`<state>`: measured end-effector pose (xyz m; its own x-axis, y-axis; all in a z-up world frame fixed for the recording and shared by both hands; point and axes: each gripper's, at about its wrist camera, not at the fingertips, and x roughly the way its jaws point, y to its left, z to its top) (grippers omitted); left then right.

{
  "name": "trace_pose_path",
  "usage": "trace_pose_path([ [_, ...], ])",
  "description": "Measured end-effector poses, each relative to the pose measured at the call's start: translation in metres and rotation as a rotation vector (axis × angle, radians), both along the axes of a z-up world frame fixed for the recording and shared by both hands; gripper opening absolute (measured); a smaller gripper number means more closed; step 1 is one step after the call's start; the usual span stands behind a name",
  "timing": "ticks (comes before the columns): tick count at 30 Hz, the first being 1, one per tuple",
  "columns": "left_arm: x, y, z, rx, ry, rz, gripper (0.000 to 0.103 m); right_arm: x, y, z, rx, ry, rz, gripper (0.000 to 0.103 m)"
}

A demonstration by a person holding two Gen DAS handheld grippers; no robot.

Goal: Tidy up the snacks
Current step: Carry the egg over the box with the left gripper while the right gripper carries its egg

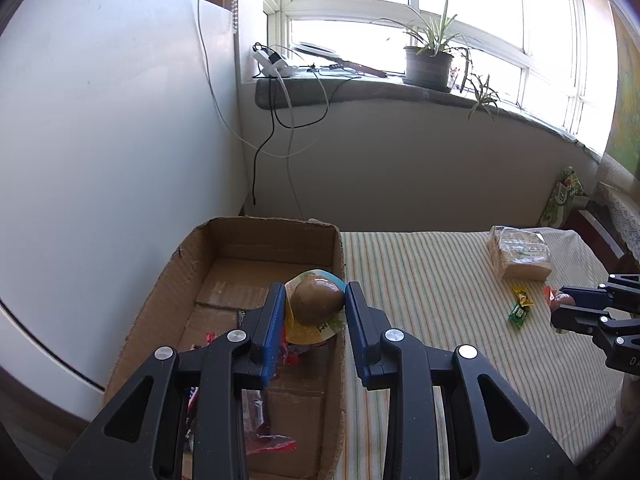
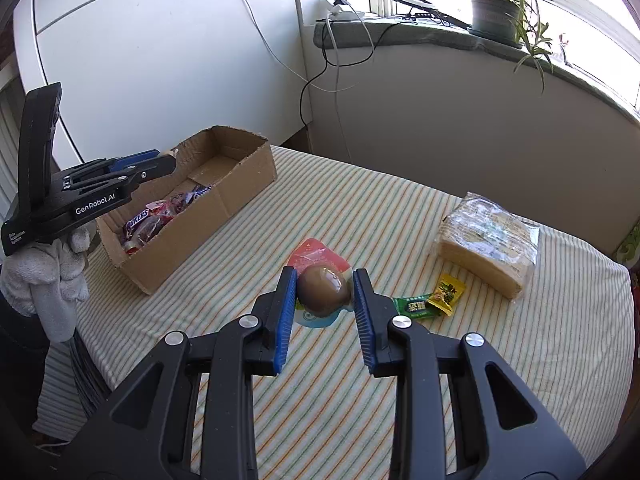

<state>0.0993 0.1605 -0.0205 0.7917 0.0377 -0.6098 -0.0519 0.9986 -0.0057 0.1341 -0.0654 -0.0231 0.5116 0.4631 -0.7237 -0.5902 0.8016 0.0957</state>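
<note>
left gripper: jaws pinching 1 packaged egg, hanging over the cardboard box
right gripper: jaws closing around a 2nd packaged egg lying on the striped surface; contact unclear
box contents: candy bars
surface: 2 small packets sitting beside a wrapped bread pack

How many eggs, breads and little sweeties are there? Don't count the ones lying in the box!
Packed eggs: 2, one egg in the left tongs, another egg between the right tongs
Bread pack: 1
Little sweets: 2, green packet and yellow packet
Total: 5
</note>
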Motion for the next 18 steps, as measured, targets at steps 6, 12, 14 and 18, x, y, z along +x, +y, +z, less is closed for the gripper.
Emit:
trace_pose_path([
  [6,-0.005,0.021,0.002,0.005,-0.010,0.028,0.029,-0.010,0.040,0.009,-0.007,-0.020,0.071,0.029],
  [12,-0.005,0.037,0.001,0.010,-0.012,0.044,0.029,-0.016,0.076,0.013,-0.012,-0.029,0.130,0.029],
  [14,-0.004,0.042,0.001,0.007,-0.013,0.050,0.029,-0.017,0.087,0.014,-0.012,-0.031,0.148,0.029],
  [18,-0.001,0.048,-0.001,0.008,-0.011,0.055,0.029,-0.017,0.108,0.014,-0.005,-0.026,0.181,0.029],
])
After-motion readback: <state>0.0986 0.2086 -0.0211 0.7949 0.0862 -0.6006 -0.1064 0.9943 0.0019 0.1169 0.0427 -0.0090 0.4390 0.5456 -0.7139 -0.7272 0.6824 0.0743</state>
